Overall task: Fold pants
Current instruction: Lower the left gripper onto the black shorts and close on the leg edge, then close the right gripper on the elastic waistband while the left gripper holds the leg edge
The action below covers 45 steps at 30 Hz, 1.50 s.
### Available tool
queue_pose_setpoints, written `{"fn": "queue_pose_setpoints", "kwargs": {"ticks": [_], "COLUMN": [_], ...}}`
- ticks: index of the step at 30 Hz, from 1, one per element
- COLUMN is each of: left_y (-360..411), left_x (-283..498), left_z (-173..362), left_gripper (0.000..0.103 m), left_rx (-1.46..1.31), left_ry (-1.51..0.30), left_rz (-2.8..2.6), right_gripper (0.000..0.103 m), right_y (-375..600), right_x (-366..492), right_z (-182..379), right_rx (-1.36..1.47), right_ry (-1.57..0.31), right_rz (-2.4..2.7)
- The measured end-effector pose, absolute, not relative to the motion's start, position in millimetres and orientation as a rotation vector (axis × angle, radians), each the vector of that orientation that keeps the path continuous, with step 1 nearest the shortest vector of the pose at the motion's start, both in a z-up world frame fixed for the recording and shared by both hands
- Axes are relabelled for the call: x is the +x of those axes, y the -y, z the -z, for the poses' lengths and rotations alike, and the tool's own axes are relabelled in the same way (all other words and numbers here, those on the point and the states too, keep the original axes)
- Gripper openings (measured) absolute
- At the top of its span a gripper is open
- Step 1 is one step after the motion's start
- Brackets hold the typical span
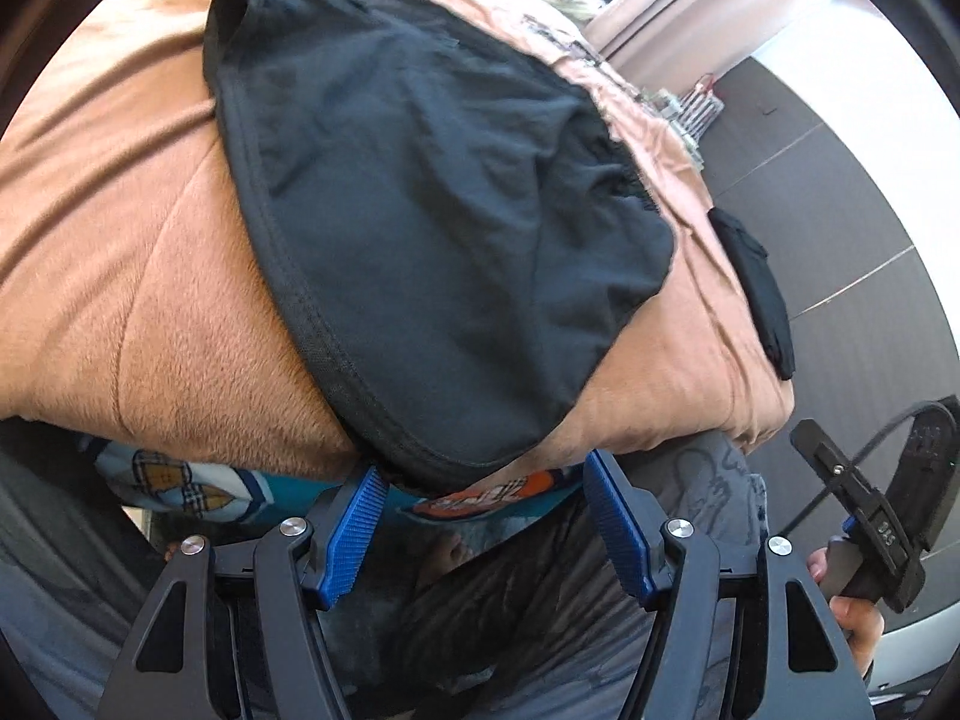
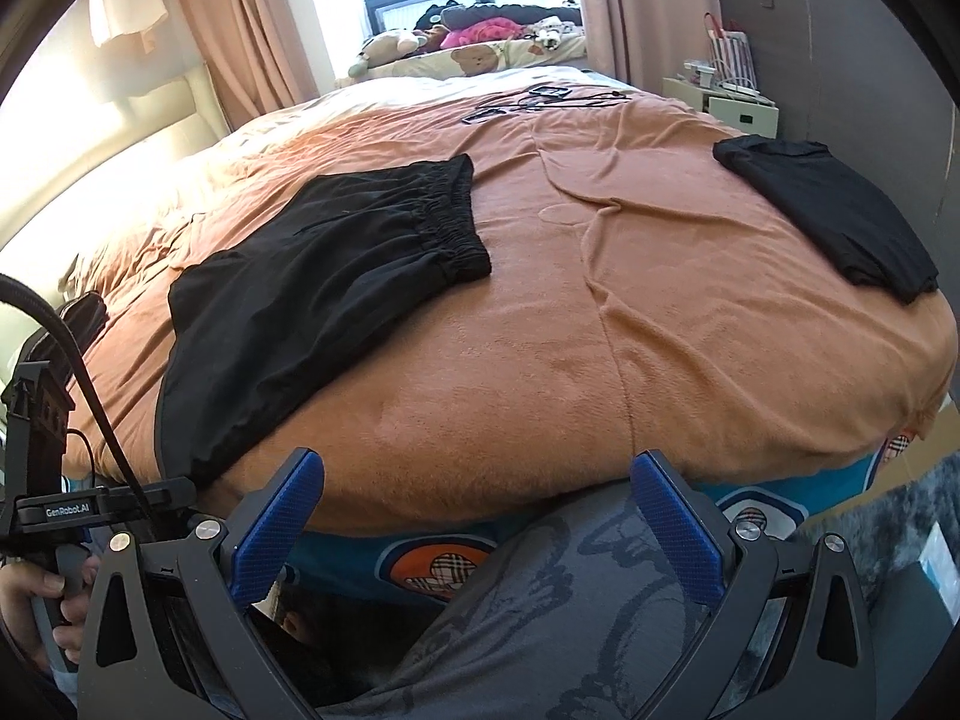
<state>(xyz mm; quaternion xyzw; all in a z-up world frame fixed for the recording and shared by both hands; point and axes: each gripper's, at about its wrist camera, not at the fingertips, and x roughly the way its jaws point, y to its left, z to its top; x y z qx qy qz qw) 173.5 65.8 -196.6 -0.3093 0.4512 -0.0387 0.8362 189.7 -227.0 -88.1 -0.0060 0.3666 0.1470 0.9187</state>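
Right wrist view: black pants [image 2: 312, 300] flat on bed [image 2: 690, 312].

Black pants [image 2: 312, 294] are laid flat on the bed, already folded lengthwise. The gathered elastic waistband is turned toward 1 o'clock, the hemmed leg end toward 7 o'clock, overhanging the near bed edge slightly.

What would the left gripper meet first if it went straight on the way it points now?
Most likely the near hem of the black pants, which hangs over the edge of the brown blanket just ahead of the open left gripper. Depth is unclear, so contact is uncertain.
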Motion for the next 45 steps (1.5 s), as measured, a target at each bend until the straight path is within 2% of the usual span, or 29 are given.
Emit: {"fn": "queue_pose_setpoints", "kwargs": {"ticks": [4,6,10,12,16,19,20,21,30,34,40,45], "left_y": [-67.8,-72.6,-88.5,-93.5,-100.1,-102.4,-103.0,-103.5,-107.5,-110.9,-121.3,-130.2], "left_x": [166.8,167.2,168.1,169.7,170.5,167.6,166.6,166.0,159.0,162.4,168.7,177.5], "left_z": [179.8,179.2,188.3,194.4,199.0,200.9,202.3,203.6,173.1,153.8,136.2,127.9], "left_gripper": [0.069,0.059,0.049,0.04,0.035,0.022,0.008,0.005,0.004,0.004,0.004,0.004], "left_rx": [-0.641,-0.654,-0.74,-0.768,-0.842,-0.867,-0.876,-0.885,-0.874,-0.852,-0.844,-0.843], "left_ry": [-0.876,-0.868,-0.86,-0.86,-0.837,-0.837,-0.841,-0.847,-0.776,-0.74,-0.704,-0.691], "left_rz": [0.076,0.053,0.006,-0.008,-0.019,-0.044,-0.049,-0.055,-0.067,-0.075,-0.082,-0.09], "right_gripper": [0.103,0.103,0.103,0.103,0.103,0.103,0.103,0.103,0.097,0.085,0.077,0.076], "right_y": [225.6,226.1,230.0,231.9,233.2,231.1,229.6,229.3,223.7,219.1,209.6,199.5], "right_x": [189.2,189.9,193.6,196.3,203.1,209.3,211.3,214.6,256.0,279.6,311.3,335.2], "right_z": [85.2,85.1,86.1,87.0,91.4,94.2,94.8,96.1,104.6,111.2,121.1,129.0], "right_rx": [-0.012,-0.01,0.02,0.035,0.071,0.092,0.099,0.108,0.223,0.267,0.326,0.364], "right_ry": [-0.736,-0.732,-0.733,-0.737,-0.755,-0.765,-0.769,-0.775,-0.815,-0.839,-0.864,-0.906], "right_rz": [-0.312,-0.316,-0.321,-0.321,-0.328,-0.34,-0.343,-0.349,-0.41,-0.437,-0.465,-0.492]}}
